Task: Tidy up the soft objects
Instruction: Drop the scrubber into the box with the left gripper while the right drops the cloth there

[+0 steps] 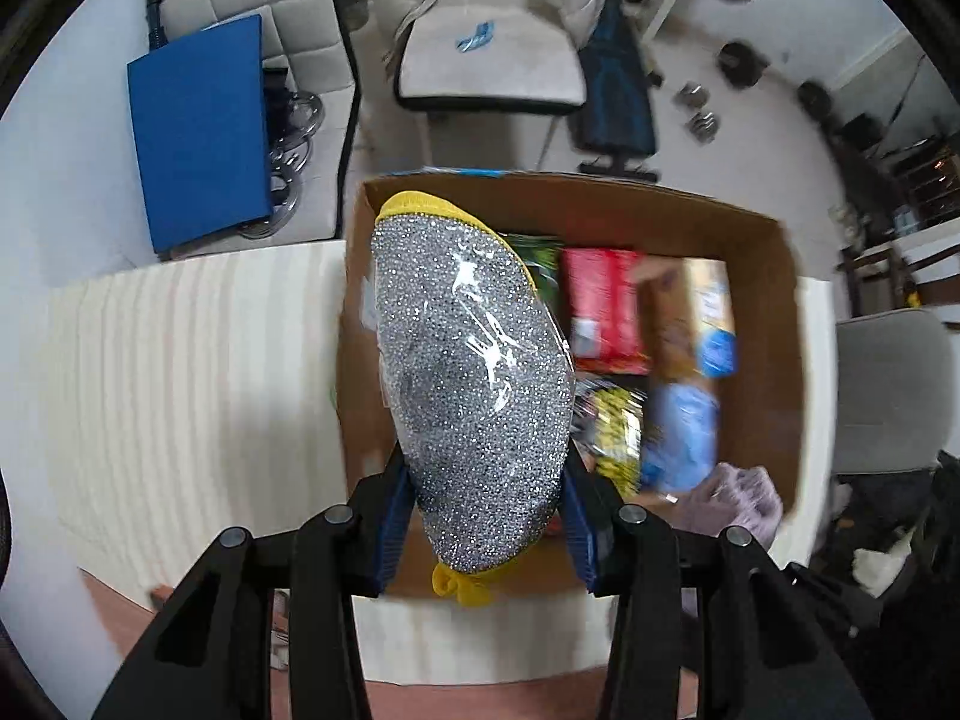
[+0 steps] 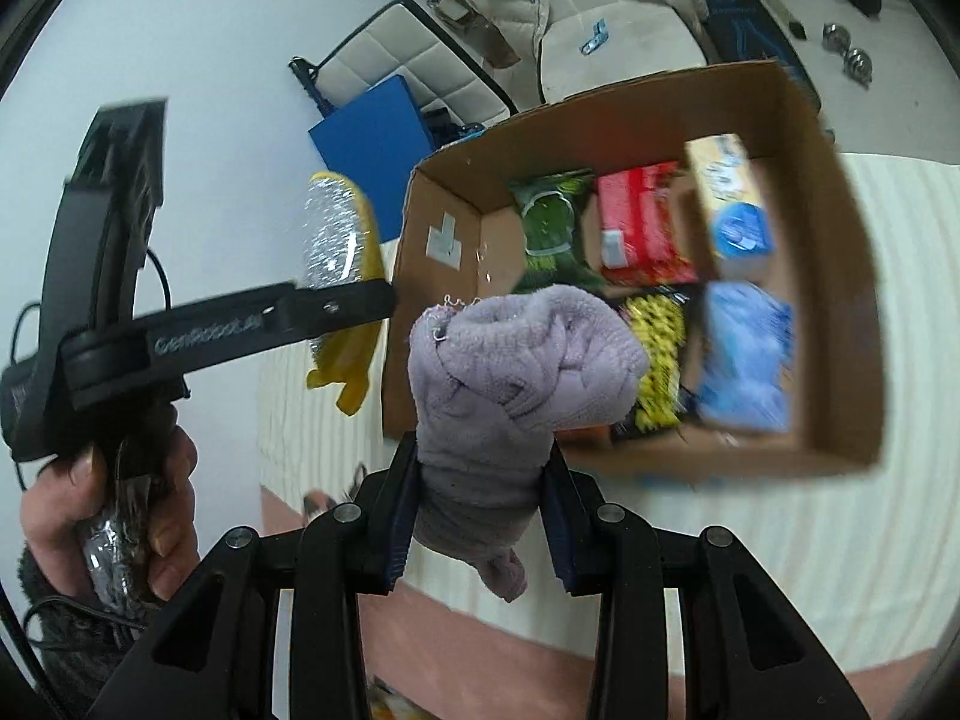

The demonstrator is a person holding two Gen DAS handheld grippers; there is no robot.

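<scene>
While fingers clamp, scrubber (left), lilac towel (right) between them.

A flat blue rectangular board leans at upper left beside a white quilted panel. A pale cushioned chair seat sits top centre, with metal dumbbells on the floor upper right.

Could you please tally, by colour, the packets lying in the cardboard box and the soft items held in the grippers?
In the cardboard box:
Green packet: 1
Red packet: 1
Yellow packet: 1
Blue packets: 2
Held:
Silver and yellow scrubber: 1
Lilac cloth: 1
Total: 7
</scene>
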